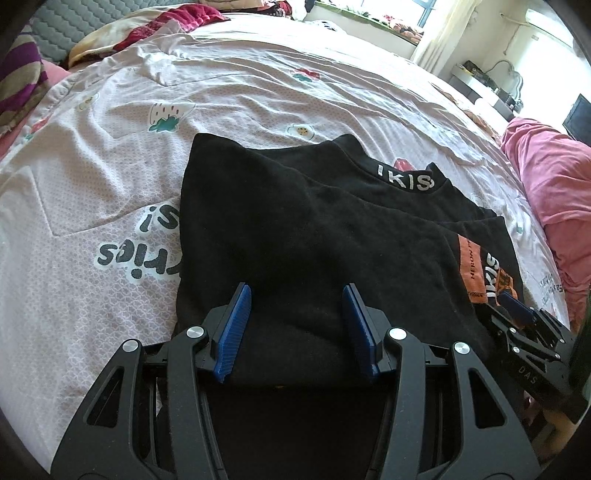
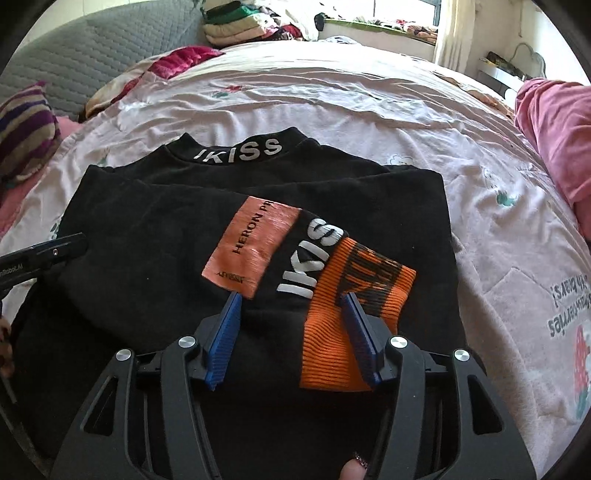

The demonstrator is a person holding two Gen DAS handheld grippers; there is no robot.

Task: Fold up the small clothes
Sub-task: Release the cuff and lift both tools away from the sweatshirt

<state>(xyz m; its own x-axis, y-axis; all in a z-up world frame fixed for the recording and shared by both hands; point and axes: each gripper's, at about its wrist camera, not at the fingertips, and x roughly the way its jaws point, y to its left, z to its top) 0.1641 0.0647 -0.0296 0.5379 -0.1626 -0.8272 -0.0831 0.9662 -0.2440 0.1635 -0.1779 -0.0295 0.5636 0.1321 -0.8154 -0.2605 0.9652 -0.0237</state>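
Observation:
A black sweater [image 1: 295,221] lies folded on the bed, its "IKISS" collar [image 2: 240,149] at the far side. A sleeve lies across its front, showing an orange patch [image 2: 251,243] and an orange ribbed cuff [image 2: 332,350]. My left gripper [image 1: 296,288] stands open low over the sweater's near left part, with flat black cloth under the gap. My right gripper [image 2: 291,297] is open over the sleeve end, with its right pad [image 2: 360,339] above the cuff. Neither pair of pads presses on cloth. Each gripper shows at the edge of the other view: right gripper [image 1: 517,310], left gripper [image 2: 55,251].
The sweater rests on a pale pink printed bedsheet [image 1: 110,166]. A pink quilt [image 2: 554,129] is bunched at the right. A striped pillow [image 2: 22,125] and a grey headboard [image 2: 92,48] are at the left, with piled clothes [image 2: 240,22] at the back. A fingertip [image 2: 351,469] shows at the bottom.

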